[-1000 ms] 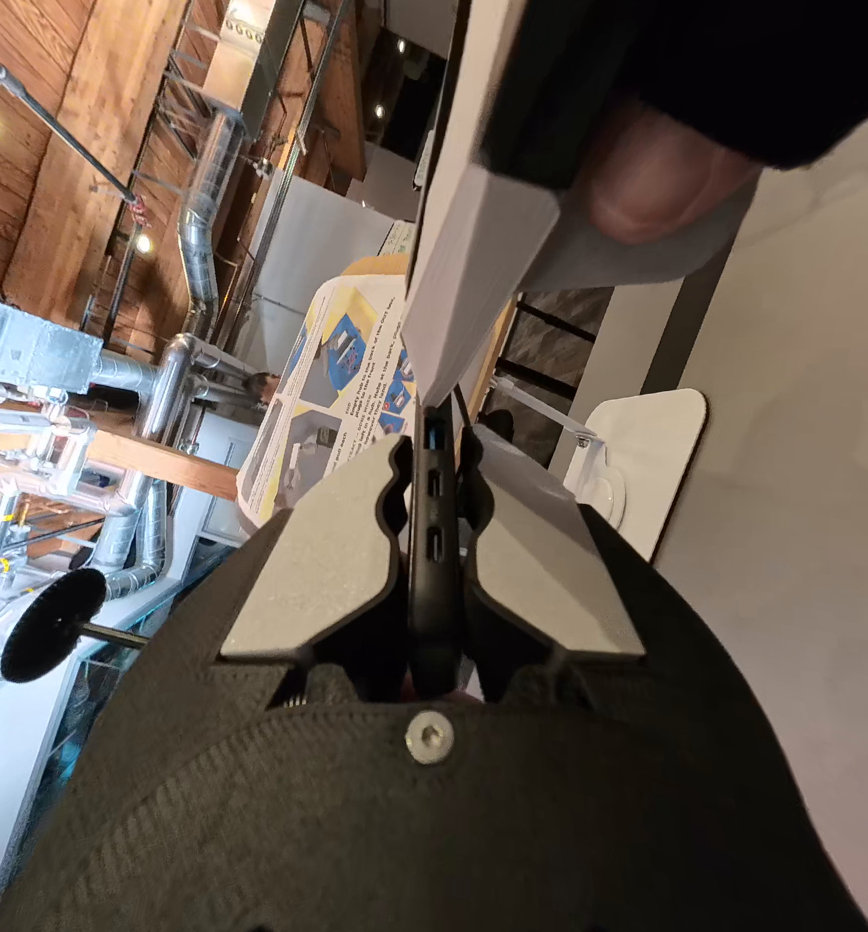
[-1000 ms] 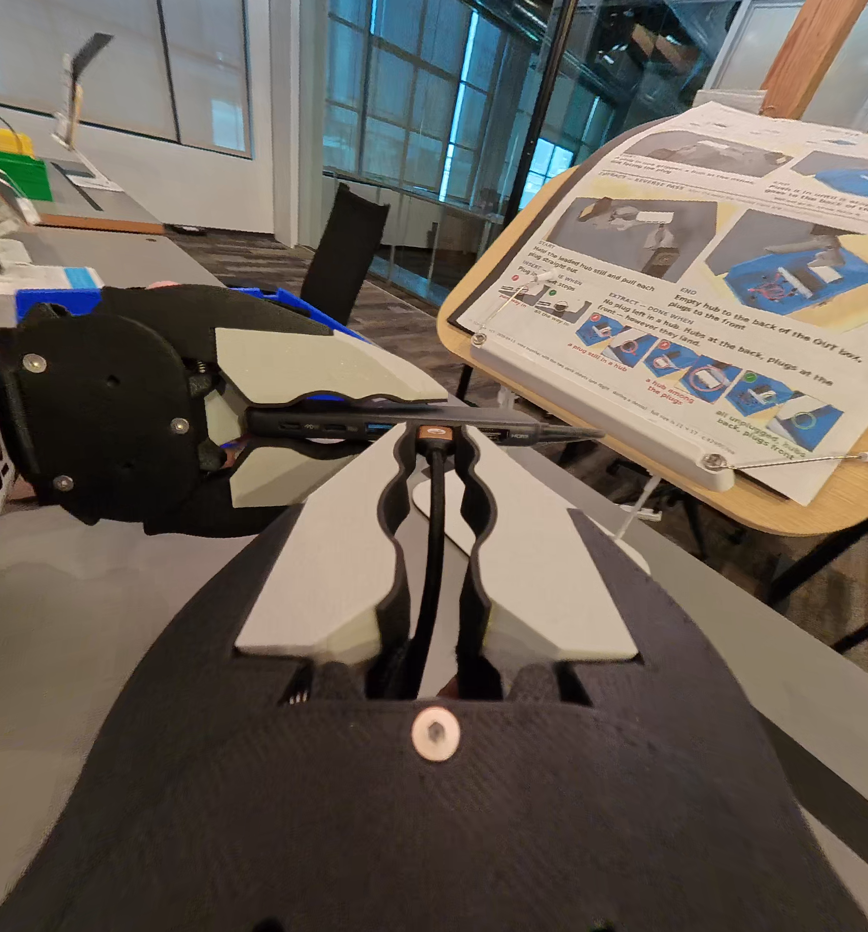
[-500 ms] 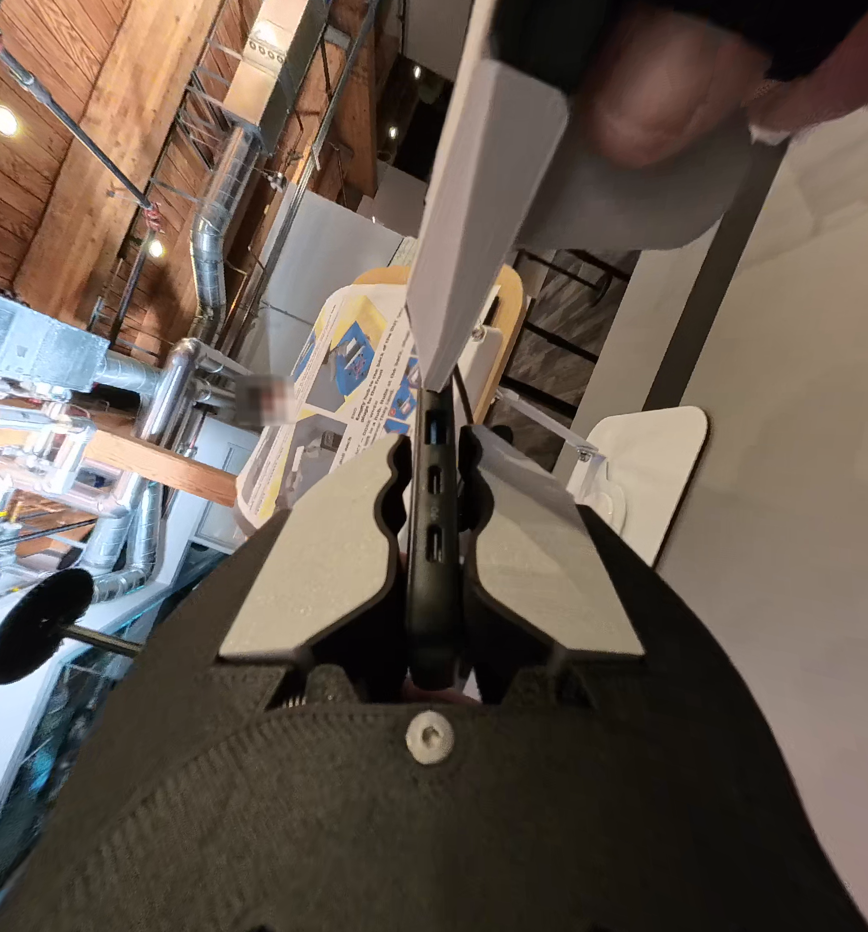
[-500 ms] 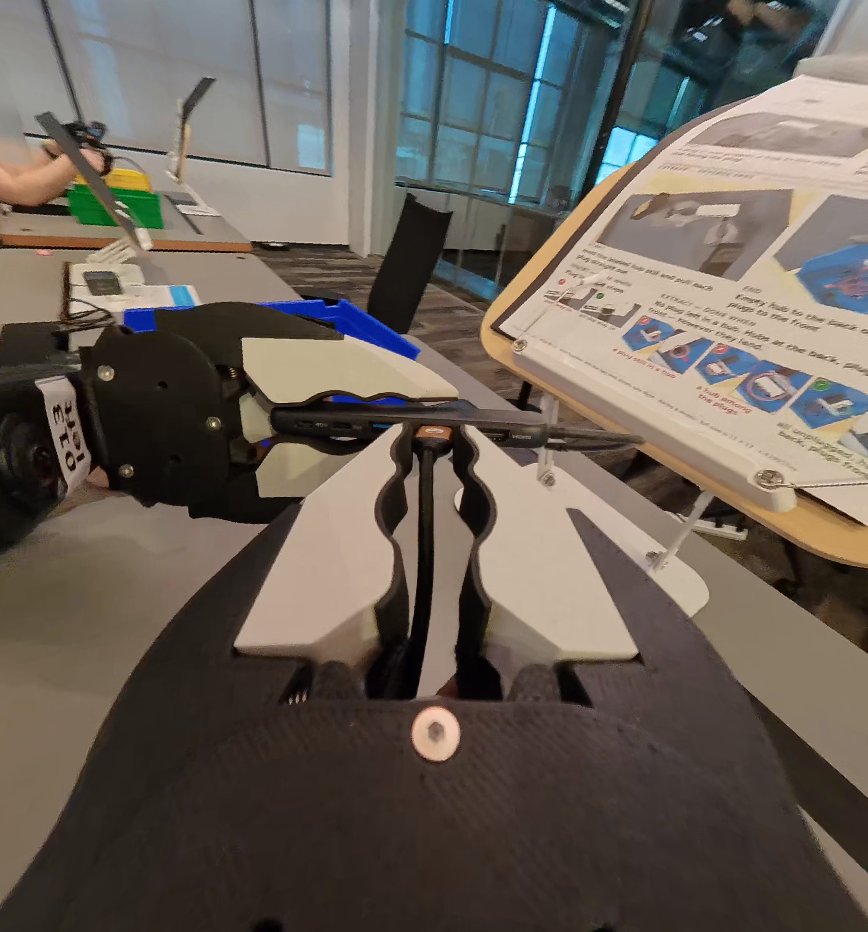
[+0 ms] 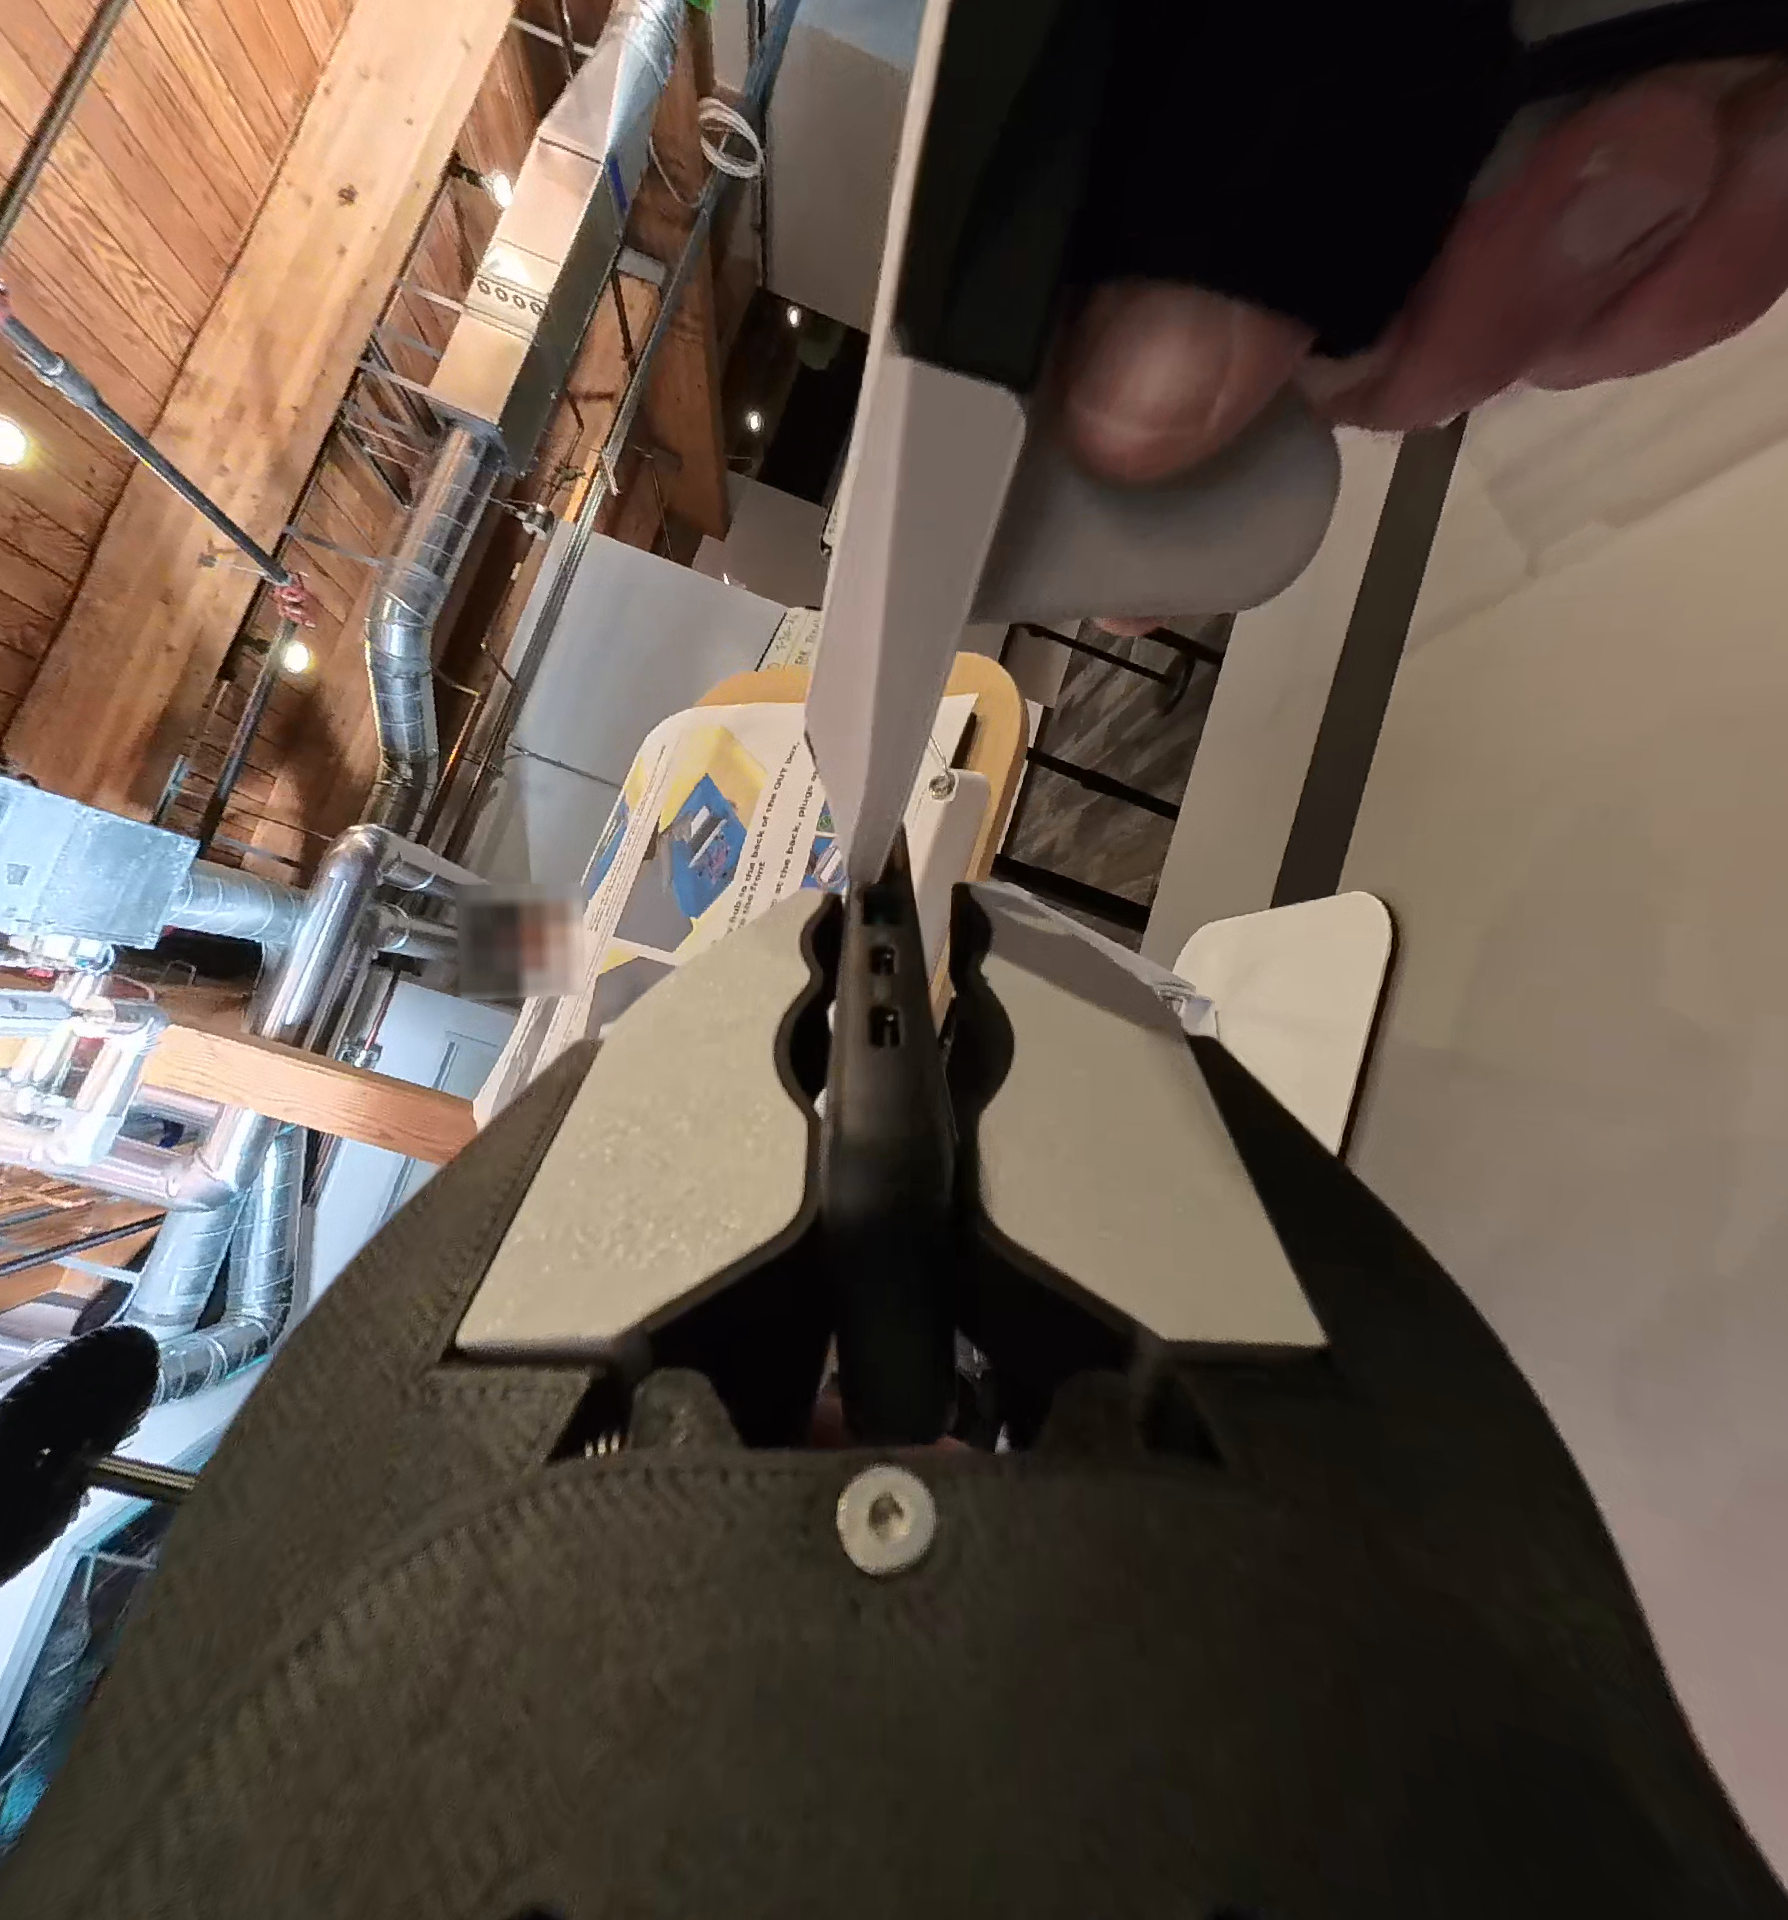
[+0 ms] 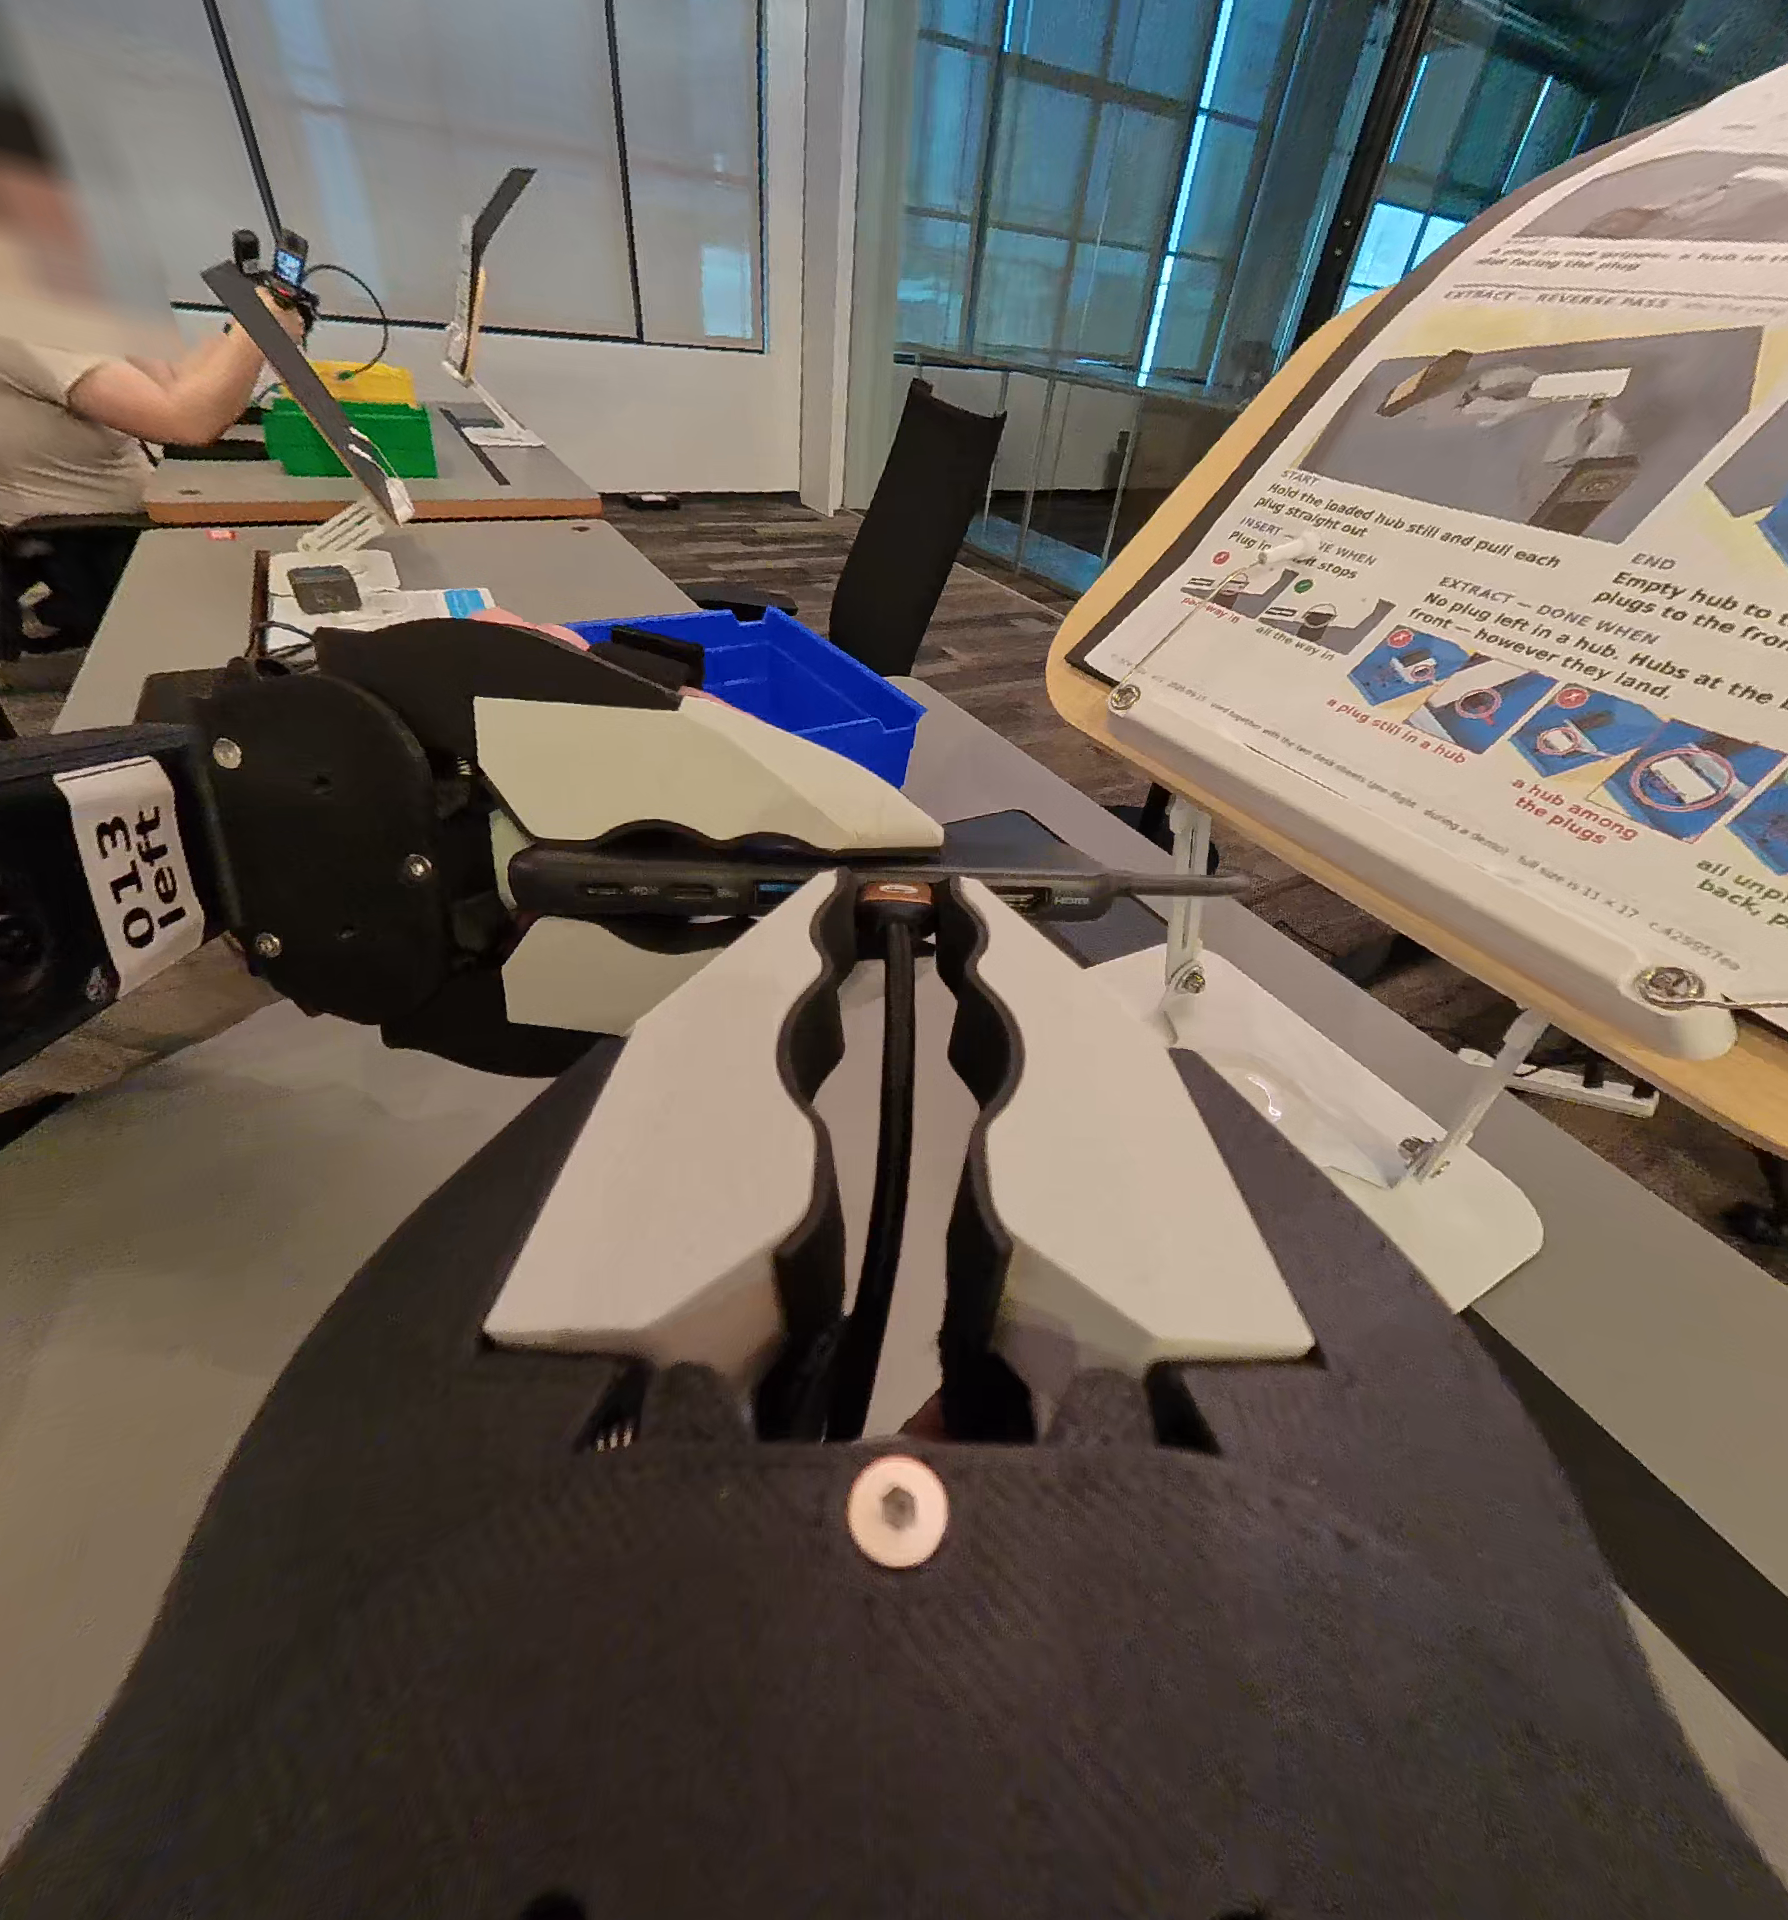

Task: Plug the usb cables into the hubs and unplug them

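Here we are mid-air above the grey table [image 6: 194, 1195], both tools busy. Our left gripper [image 6: 869, 862] has its fingers clamped narrow on the dark hub [image 6: 661, 888], flat faces pinched top and bottom, port edge turned toward our other tool. In the left wrist view the same hub [image 5: 885, 1039] sits edge-on between the pads, ports stacked up toward the tip.

Our right gripper [image 6: 895, 899] is closed snug on the copper-collared plug [image 6: 895, 894], with the black cable [image 6: 885, 1143] trailing back through the fingers. The plug nose is right at the hub's port row, touching it; how deep it sits we cannot tell, since the fingertips cover the joint.

We judge this to be the seating or the pulling stroke, and either way the trick is the same: keep the plug square to the port edge, travel straight along the plug's axis, no wagging. The left side should brace and not yield, or the slim hub may pivot in the pads. Keep the cable slack so it does not tug the plug sideways.

The blue bin [image 6: 765, 675] waits behind, the instruction board [image 6: 1492, 675] stands to the right
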A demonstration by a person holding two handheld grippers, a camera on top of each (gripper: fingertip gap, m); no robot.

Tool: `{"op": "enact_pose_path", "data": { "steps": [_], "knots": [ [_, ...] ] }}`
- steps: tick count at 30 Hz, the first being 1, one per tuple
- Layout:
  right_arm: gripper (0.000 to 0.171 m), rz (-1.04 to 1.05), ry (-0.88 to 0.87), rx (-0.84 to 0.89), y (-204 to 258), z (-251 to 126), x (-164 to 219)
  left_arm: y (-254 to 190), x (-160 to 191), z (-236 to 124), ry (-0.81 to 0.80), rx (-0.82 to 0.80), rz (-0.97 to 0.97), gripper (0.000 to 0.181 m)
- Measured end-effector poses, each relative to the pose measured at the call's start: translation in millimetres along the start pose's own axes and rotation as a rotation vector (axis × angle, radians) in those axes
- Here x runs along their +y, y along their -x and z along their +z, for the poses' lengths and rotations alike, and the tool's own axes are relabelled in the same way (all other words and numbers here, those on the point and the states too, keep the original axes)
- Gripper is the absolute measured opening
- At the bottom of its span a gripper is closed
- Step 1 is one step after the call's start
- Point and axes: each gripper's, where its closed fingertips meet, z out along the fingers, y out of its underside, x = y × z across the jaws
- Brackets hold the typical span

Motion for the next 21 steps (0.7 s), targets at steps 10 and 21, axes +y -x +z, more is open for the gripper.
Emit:
{"op": "enact_pose_path", "data": {
  "steps": [10,21],
  "knots": [
    [0.012,-0.070,-0.007,0.134,-5.0,1.9,-0.9,3.9,18.2,3.8,0.098,-0.044,-0.053,0.019],
    [0.012,-0.042,-0.039,0.094,1.8,-0.4,-9.1,14.9,7.7,-2.7,0.030,-0.090,-0.009,0.019]
  ]
}}
